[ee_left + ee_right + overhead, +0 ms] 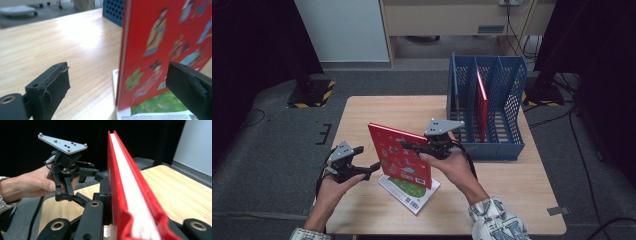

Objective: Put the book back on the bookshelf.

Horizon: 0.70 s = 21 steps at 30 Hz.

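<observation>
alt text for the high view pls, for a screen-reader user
The right gripper clamps a red book upright above a second book lying flat on a wooden table. The left gripper sits open just left of the red book, clear of it. A blue file rack at the table's far right holds another red book.

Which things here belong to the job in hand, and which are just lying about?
In the job:
- red book, clamped by right gripper
- left gripper, jaws open
- blue file rack

Lying about:
- green-and-white book flat on table
- red book in the rack
</observation>
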Each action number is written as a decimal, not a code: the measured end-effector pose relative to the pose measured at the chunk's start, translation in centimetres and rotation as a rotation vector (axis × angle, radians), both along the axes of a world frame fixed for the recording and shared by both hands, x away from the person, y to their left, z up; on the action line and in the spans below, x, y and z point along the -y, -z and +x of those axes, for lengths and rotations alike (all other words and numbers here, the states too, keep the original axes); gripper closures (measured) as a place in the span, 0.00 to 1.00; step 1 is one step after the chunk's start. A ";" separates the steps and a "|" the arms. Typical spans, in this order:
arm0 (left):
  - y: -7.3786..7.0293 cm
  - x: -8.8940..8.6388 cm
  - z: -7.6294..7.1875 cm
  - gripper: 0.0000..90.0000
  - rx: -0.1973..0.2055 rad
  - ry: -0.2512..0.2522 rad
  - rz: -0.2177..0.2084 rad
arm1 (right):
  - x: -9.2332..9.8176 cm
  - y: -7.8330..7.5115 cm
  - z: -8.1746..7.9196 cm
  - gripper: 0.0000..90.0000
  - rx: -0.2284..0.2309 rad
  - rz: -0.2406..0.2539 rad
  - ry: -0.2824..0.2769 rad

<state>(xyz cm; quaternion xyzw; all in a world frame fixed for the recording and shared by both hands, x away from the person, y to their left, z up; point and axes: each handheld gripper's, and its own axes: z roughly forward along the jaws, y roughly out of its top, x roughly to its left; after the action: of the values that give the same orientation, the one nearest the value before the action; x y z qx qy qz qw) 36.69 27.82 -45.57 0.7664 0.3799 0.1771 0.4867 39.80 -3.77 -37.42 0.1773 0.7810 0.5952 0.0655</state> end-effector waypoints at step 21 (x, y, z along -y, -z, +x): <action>3.3 -0.8 0.9 0.03 -0.091 -0.075 0.128 | 3.6 -1.4 -0.8 0.89 0.003 0.012 0.148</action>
<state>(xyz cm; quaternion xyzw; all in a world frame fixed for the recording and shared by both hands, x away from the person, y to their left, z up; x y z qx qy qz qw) 37.54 28.66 -48.84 0.7883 0.4182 0.1841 0.4120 39.00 -7.33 -35.97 0.2340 0.7620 0.5939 0.1094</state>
